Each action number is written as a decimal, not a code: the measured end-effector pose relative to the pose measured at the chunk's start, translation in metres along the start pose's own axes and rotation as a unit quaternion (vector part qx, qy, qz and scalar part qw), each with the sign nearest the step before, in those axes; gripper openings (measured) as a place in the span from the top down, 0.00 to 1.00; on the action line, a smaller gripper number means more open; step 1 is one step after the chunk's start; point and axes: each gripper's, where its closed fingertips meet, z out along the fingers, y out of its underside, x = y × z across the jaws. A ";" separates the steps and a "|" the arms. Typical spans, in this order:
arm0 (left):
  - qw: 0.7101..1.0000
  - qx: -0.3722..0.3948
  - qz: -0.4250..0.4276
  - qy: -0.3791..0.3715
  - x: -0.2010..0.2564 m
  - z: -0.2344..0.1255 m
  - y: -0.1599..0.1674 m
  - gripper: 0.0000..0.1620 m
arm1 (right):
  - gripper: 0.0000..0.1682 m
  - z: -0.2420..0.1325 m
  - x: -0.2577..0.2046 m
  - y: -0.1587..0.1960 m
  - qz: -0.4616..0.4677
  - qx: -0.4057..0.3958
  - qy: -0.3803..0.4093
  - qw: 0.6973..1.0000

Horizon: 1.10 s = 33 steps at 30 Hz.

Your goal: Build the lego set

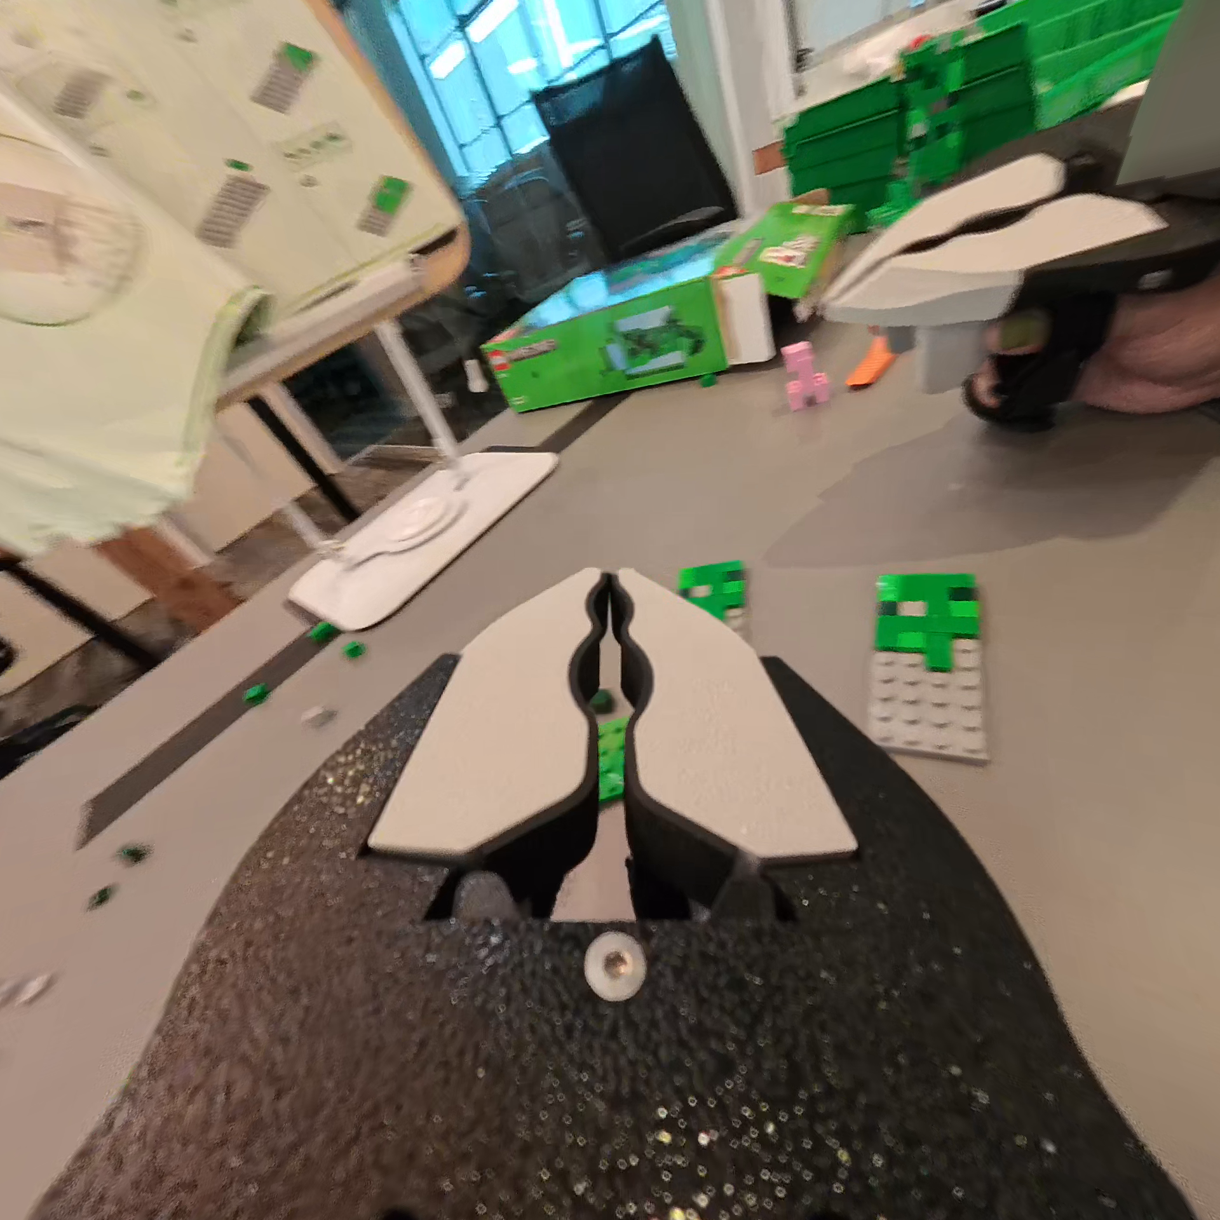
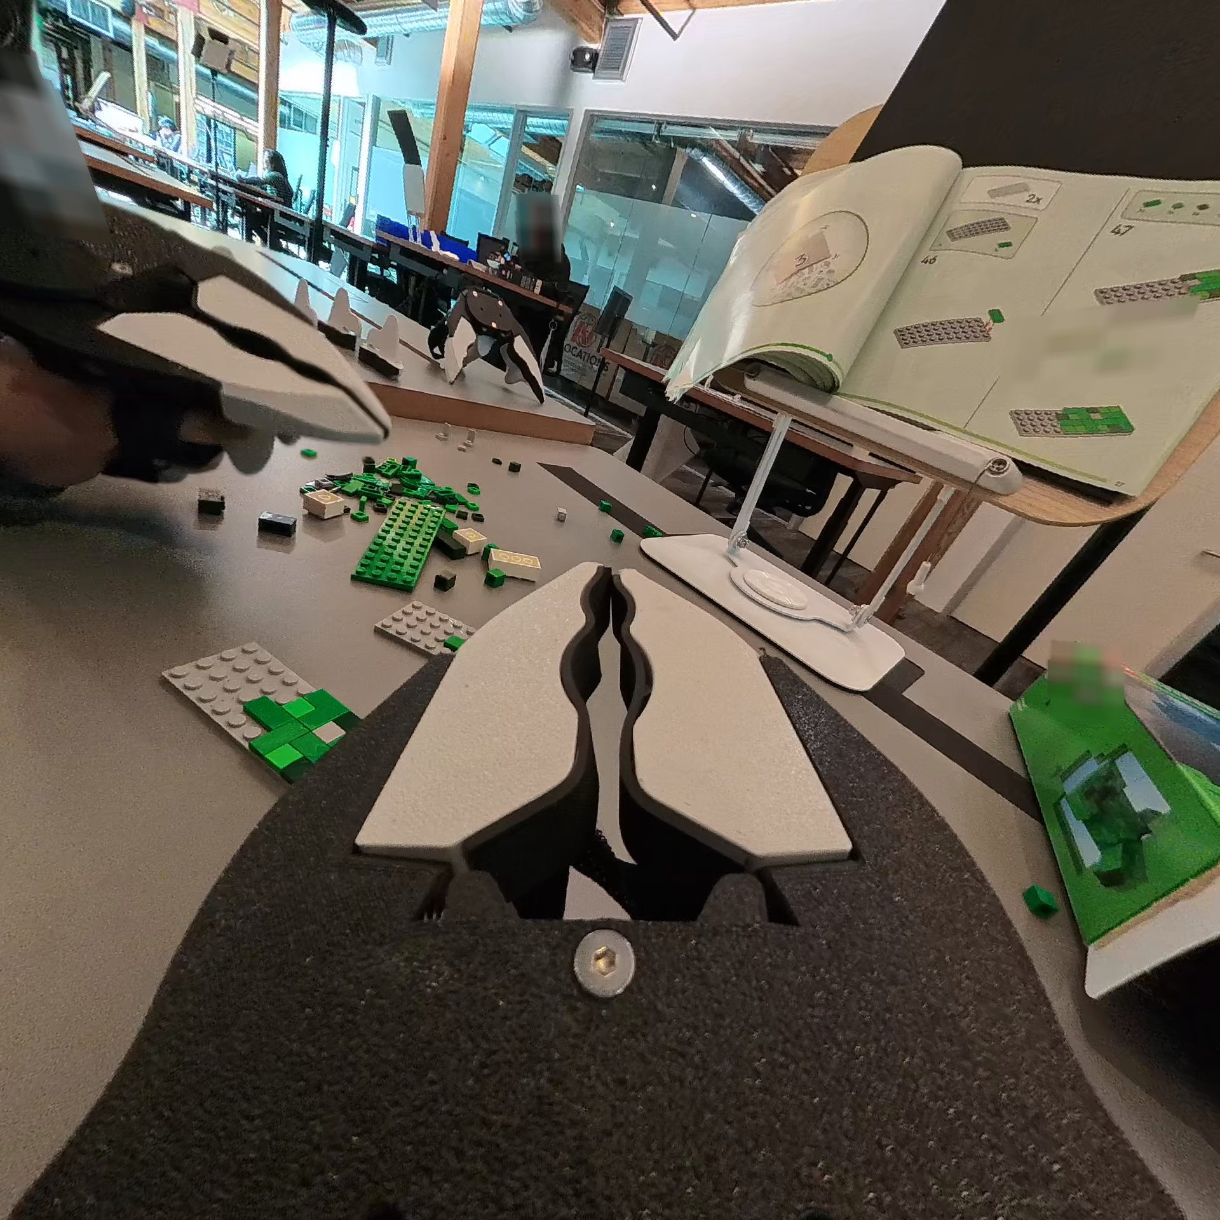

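A grey baseplate [image 1: 924, 706] partly covered with green tiles lies on the grey table [image 1: 858, 475], right of my left gripper [image 1: 610, 579]. It also shows in the right wrist view [image 2: 224, 680]. A second, smaller grey plate [image 2: 422, 624] lies beyond it, half hidden behind my left fingers in the left wrist view [image 1: 716, 587]. A long green plate [image 2: 399, 541] and a pile of loose green pieces [image 2: 396, 478] lie farther back. Both grippers are shut and empty. My left gripper [image 2: 379, 429] hovers over the pile's left side. My right gripper [image 2: 610, 574] is held above the table, also seen from the left [image 1: 832, 297].
The open instruction booklet [image 2: 990, 317] rests on a white stand [image 2: 772, 601] at the table's edge. A green set box [image 1: 614, 343] lies at the far end, with a pink figure [image 1: 805, 376] and an orange tool [image 1: 871, 370] beside it. Small green pieces [image 1: 353, 650] are scattered near the stand. Tip to tip, the grippers are about 15 cm apart. To the pink figure [image 1: 805, 376]: right tips about 15 cm, left tips about 25 cm.
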 end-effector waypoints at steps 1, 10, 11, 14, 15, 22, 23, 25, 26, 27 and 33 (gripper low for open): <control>1.000 -0.002 0.003 -0.030 -0.013 -0.005 0.001 1.00 | 1.00 0.000 0.000 0.000 -0.001 0.000 0.000 1.000; 0.981 -0.005 -0.104 -0.163 -0.100 -0.043 0.034 1.00 | 1.00 0.000 0.000 0.001 -0.003 -0.002 0.001 1.000; 0.980 -0.010 -0.100 -0.173 -0.104 -0.046 0.037 1.00 | 1.00 0.000 0.000 0.000 -0.003 -0.001 0.001 1.000; 0.976 -0.018 -0.089 -0.198 -0.116 -0.054 0.040 1.00 | 1.00 0.000 0.000 0.001 -0.003 -0.001 0.001 1.000; 0.975 -0.016 -0.089 -0.202 -0.118 -0.057 0.039 1.00 | 1.00 0.000 0.000 0.000 -0.004 -0.001 0.001 1.000; 0.962 -0.034 -0.073 -0.260 -0.147 -0.081 0.053 1.00 | 1.00 0.001 -0.019 0.009 -0.020 -0.046 -0.069 0.996; 0.961 -0.033 -0.071 -0.266 -0.150 -0.084 0.054 1.00 | 1.00 0.002 -0.023 0.015 -0.047 -0.077 -0.088 0.992; 0.958 -0.029 -0.071 -0.275 -0.156 -0.088 0.058 1.00 | 1.00 0.010 -0.023 0.013 -0.081 -0.108 -0.103 0.986; 0.957 -0.028 -0.073 -0.280 -0.158 -0.090 0.059 1.00 | 1.00 0.018 -0.027 0.005 -0.073 -0.105 -0.123 0.984; 0.956 -0.026 -0.075 -0.284 -0.161 -0.091 0.061 1.00 | 1.00 0.028 -0.031 -0.002 -0.053 -0.107 -0.149 0.982; 0.951 0.004 -0.125 -0.283 -0.169 -0.094 0.064 1.00 | 0.95 0.120 -0.056 -0.005 -0.022 -0.197 -0.279 0.939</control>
